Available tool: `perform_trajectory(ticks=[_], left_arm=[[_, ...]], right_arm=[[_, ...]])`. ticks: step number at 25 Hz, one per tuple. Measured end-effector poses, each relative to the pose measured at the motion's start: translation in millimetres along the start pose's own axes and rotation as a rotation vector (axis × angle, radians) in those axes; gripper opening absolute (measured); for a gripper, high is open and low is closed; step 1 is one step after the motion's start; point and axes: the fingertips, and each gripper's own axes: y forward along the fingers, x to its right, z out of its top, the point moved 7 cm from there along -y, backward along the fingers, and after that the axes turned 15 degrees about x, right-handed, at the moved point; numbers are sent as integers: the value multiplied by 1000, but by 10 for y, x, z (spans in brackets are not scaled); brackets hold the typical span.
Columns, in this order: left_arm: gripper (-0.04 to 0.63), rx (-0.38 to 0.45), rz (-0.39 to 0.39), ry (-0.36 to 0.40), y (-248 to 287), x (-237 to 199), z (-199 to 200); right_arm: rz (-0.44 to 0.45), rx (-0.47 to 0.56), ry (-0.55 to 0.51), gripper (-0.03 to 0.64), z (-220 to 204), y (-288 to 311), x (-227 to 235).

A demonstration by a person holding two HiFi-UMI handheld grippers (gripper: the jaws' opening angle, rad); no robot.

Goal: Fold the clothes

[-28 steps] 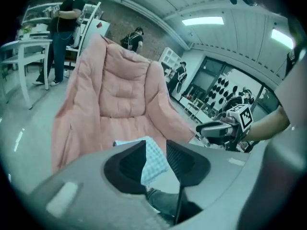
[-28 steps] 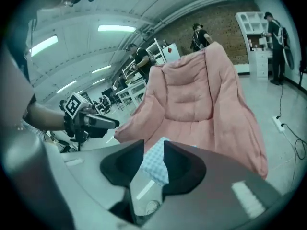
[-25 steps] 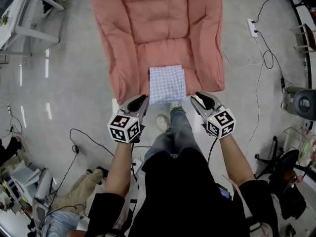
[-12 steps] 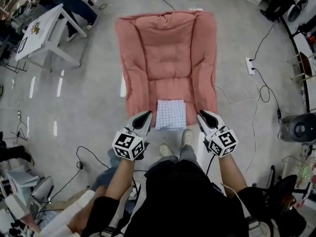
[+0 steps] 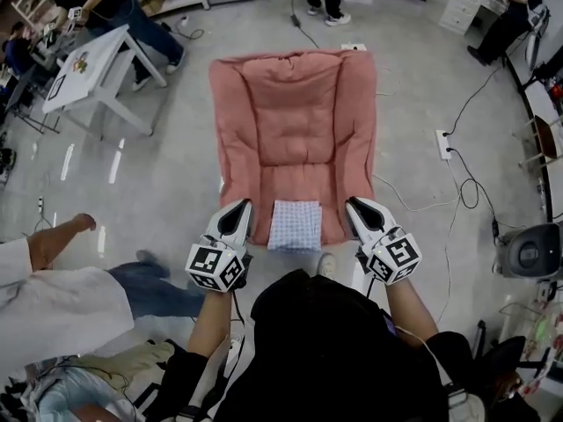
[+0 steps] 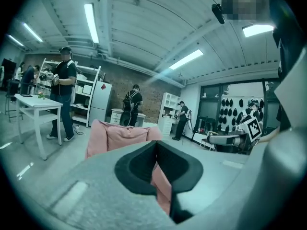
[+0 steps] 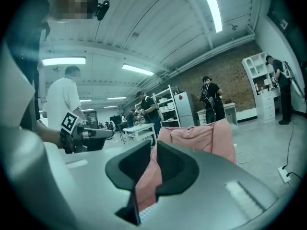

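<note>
The left forearm (image 5: 211,319) and right forearm (image 5: 406,310) reach forward side by side. The left hand-held gripper (image 5: 244,206) points ahead, nearly level, its 2 jaws pressed together and empty. The right hand-held gripper (image 5: 353,204) points likewise. Its jaws have just been closing and stand a thin slit apart, with nothing between them.

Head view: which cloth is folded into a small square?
The blue-checked cloth, lying at the near end of the large pink padded cushion, which is spread open.
</note>
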Motion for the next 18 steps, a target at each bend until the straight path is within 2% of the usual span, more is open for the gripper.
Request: perform_trajectory(ticks=[5, 9, 18], left_arm=[[8, 53, 46, 29, 112, 91, 51], [8, 70, 47, 26, 164, 101, 64], [8, 60, 1, 64, 284, -168, 193]], right_arm=[[32, 18, 4, 21, 87, -11, 178], [42, 20, 7, 5, 91, 18, 243], [-53, 56, 45, 3, 127, 262, 256]])
